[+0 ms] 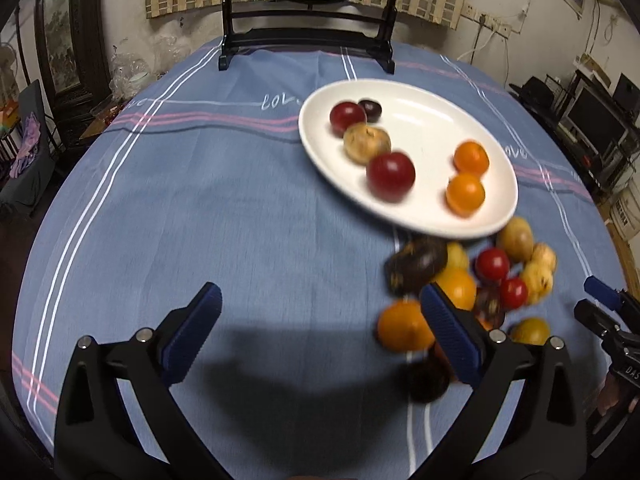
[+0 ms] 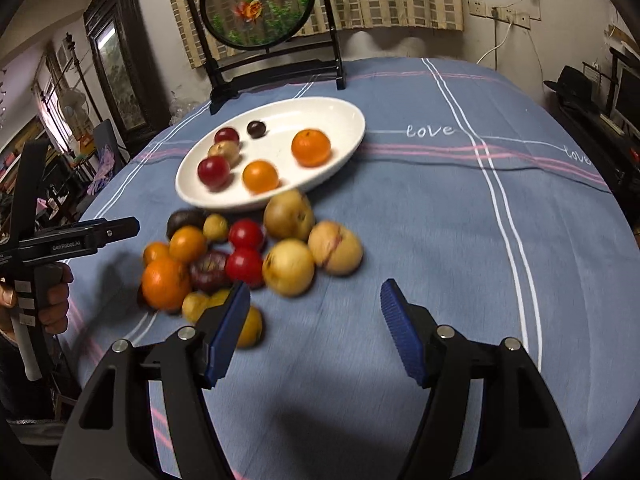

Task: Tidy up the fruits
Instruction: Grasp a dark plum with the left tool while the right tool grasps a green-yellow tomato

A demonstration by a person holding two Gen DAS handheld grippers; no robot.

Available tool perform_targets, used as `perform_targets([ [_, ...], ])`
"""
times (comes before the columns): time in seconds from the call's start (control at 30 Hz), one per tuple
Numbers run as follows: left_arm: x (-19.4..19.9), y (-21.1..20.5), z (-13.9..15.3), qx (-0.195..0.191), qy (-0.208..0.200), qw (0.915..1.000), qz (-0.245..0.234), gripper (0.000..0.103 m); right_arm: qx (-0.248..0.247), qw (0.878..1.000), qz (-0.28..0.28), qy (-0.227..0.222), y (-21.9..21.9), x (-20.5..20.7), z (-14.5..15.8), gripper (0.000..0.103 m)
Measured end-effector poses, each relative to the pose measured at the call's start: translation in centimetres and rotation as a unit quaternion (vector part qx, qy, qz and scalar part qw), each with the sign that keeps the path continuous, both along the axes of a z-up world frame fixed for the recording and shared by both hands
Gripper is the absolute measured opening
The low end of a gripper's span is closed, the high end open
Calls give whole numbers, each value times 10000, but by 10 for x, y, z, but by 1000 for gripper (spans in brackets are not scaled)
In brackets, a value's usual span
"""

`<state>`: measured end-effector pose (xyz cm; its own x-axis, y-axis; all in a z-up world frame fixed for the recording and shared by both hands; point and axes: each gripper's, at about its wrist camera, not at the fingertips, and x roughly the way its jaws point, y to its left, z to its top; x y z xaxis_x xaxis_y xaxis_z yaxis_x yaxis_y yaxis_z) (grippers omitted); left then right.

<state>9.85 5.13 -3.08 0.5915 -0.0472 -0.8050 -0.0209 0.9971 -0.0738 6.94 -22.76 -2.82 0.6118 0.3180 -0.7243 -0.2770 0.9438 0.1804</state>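
Observation:
A white oval plate [image 1: 412, 116] [image 2: 332, 120] on the blue tablecloth holds two oranges [image 1: 465, 194], two red fruits [image 1: 390, 176], a tan fruit [image 1: 366, 144] and a small dark one [image 1: 371, 110]. A loose pile of oranges [image 2: 165, 283], red [image 2: 245, 266], tan [image 2: 288, 267] and dark fruits [image 1: 416, 266] lies on the cloth in front of the plate. My left gripper [image 1: 320, 320] is open and empty, left of the pile. My right gripper [image 2: 314, 308] is open and empty, just in front of the pile. Each gripper shows in the other's view [image 1: 600, 304] [image 2: 92, 236].
A black-framed round goldfish screen [image 2: 260, 8] stands at the table's far edge behind the plate. The round table's edges [image 1: 80, 168] curve off on both sides. Dark furniture [image 2: 120, 60] and shelves stand around the room.

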Motion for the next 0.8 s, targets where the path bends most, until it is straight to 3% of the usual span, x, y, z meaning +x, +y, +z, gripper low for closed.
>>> perform_targets([
  [0.27,-28,3,-15,-128,324,9993,133,101,-348,9991,237,-1,18,-28,-10,70],
  [0.47,-48,-2,-11,-14,-232,9996,140,101,-548,9965,632,-69,42,-38,-17,70],
  [0.57,-52,3,-9,-66,-502,9980,379,101,-599,9959,682,-31,48,-35,-18,70],
  [0.67,-47,7,-12,-94,-232,9990,360,101,-838,9942,680,39,57,-28,-23,70],
  [0.8,-43,3,-16,280,-118,9995,126,101,-1027,9924,664,122,61,-21,-28,62],
])
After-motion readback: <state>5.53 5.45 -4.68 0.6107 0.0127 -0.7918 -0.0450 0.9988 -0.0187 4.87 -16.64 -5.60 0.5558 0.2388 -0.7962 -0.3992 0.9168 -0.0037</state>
